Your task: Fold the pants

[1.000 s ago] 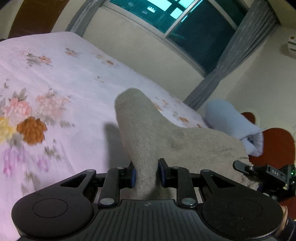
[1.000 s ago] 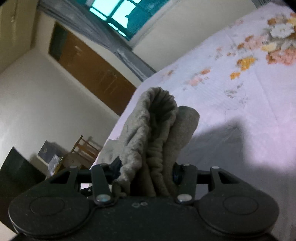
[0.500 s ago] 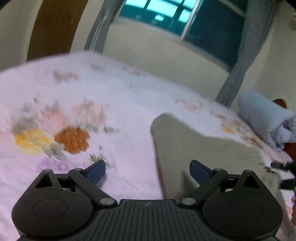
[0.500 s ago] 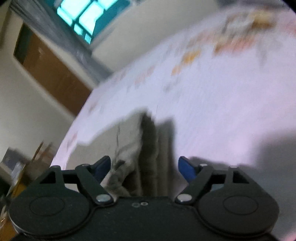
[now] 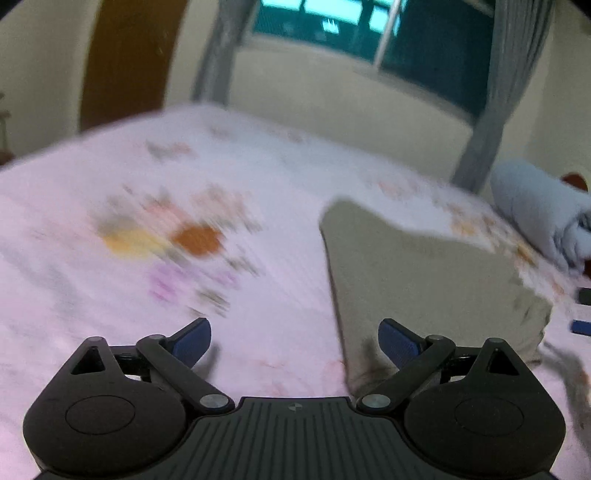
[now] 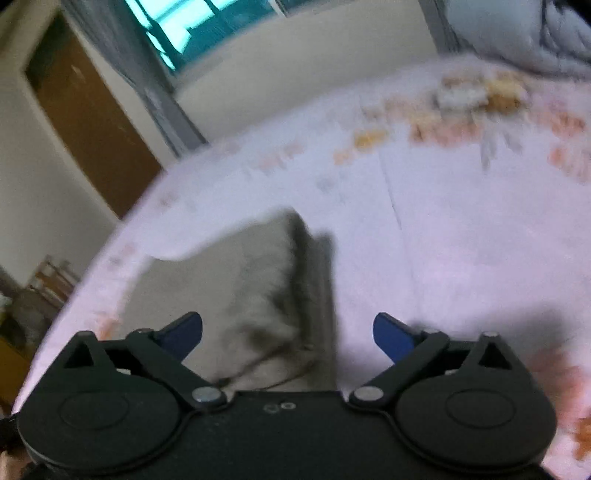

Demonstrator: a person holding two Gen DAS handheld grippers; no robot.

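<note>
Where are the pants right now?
The pants lie on the flowered bed sheet, right of center in the left wrist view, near the rolled blue blanket; neither gripper holds them.

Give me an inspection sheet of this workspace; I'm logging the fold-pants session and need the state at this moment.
Surface: bed with a pale pink floral sheet; image blurred.
Job's things: beige pants lie folded flat on the bed, free of both grippers.
Clutter: rolled light blue blanket at the bed's far right side.
Grippers: left gripper open and empty, its right finger over the pants' edge; right gripper open and empty, above the pants' thick end.
Cables: nothing seen.
Surroundings: window with grey curtains, brown door, cream walls.
</note>
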